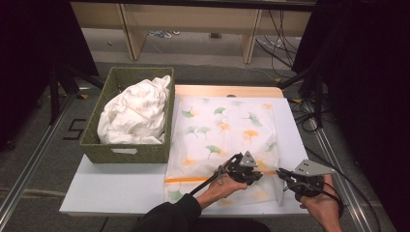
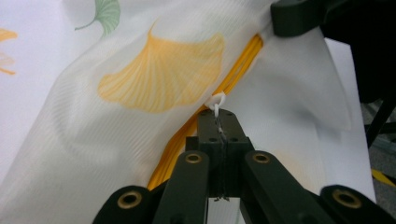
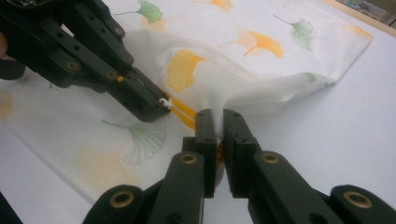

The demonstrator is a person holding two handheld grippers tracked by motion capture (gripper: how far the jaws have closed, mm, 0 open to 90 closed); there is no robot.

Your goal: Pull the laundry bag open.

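Up close, the left gripper (image 2: 218, 122) is pinched tight on the white zipper pull (image 2: 217, 101) of the ginkgo-print mesh bag (image 1: 222, 130) lying on the table (image 1: 111, 186). The right gripper (image 3: 218, 122) clamps the bag's edge. From above, both grips are too tiny to make out.

Zipper pull's (image 2: 217, 101) tab hidden inside left claw (image 2: 218, 122); basket's (image 1: 126, 153) label unreadable.

The high view looks forward and down over the whole table (image 1: 121, 193). Each gripper view rides close behind its own jaws. All three share the leaf-printed mesh bag (image 1: 227, 133) (image 2: 154, 79) (image 3: 261, 56) and its orange zipper (image 2: 233, 74) (image 3: 184, 109).
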